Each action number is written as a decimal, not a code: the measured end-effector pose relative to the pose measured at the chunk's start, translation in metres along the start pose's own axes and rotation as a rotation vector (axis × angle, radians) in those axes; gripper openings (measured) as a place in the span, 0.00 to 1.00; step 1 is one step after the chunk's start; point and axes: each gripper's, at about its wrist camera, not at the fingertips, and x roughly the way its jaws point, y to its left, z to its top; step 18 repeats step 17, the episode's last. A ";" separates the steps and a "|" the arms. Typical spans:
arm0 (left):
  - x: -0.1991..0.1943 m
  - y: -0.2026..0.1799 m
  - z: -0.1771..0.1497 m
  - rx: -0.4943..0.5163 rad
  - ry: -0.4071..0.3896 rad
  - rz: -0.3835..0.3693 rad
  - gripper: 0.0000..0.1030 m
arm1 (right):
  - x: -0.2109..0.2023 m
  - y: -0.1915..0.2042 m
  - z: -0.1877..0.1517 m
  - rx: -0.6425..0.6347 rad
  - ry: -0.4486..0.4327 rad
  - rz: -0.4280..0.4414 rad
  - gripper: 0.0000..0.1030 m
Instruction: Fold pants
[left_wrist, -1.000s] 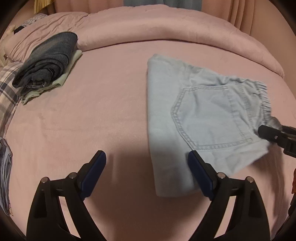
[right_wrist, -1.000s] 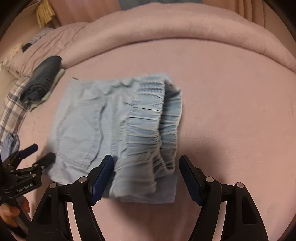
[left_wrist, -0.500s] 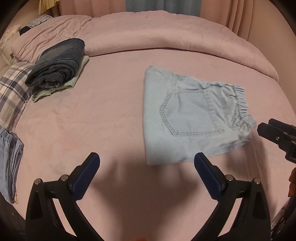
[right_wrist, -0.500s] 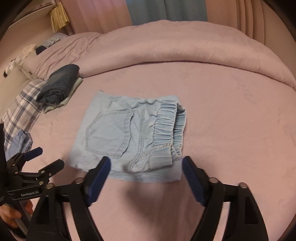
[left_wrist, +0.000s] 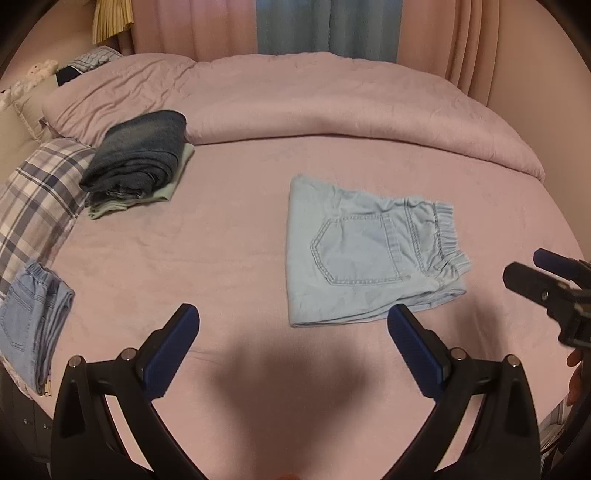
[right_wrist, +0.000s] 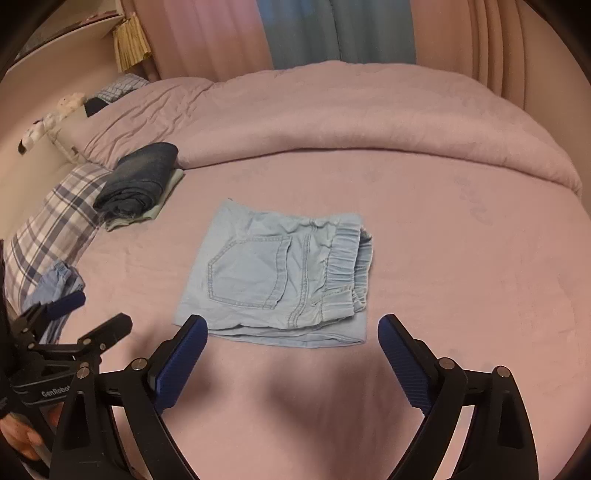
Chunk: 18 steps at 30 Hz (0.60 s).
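The light blue denim pants (left_wrist: 362, 251) (right_wrist: 280, 277) lie folded into a flat rectangle on the pink bed, back pocket up and elastic waistband to the right. My left gripper (left_wrist: 292, 315) hovers open above the bed on the near side of the pants' left end, empty. My right gripper (right_wrist: 292, 323) hangs over the pants' near edge, its jaws opening, and the pads touch nothing. Each gripper shows at the edge of the other's view: the right gripper (left_wrist: 535, 280) and the left gripper (right_wrist: 74, 325).
A stack of folded dark jeans (left_wrist: 136, 158) on a pale green garment sits at the back left beside a plaid pillow (left_wrist: 33, 206). Another folded light blue pair (left_wrist: 33, 325) lies at the left edge. A rolled pink duvet (left_wrist: 332, 103) runs along the back.
Both grippers have risen and drawn back from the pants, jaws spreading wider. The waistband that lay between the right jaws now rests flat on the bed.
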 end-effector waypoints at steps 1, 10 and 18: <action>-0.002 -0.001 0.001 0.000 -0.004 0.004 0.99 | -0.004 0.003 0.000 -0.009 -0.008 -0.002 0.94; -0.015 -0.006 0.002 -0.002 -0.014 0.036 0.99 | -0.016 0.015 -0.004 -0.024 -0.020 -0.005 0.94; -0.017 -0.008 0.002 0.002 -0.013 0.037 0.99 | -0.017 0.017 -0.010 -0.019 -0.012 -0.009 0.94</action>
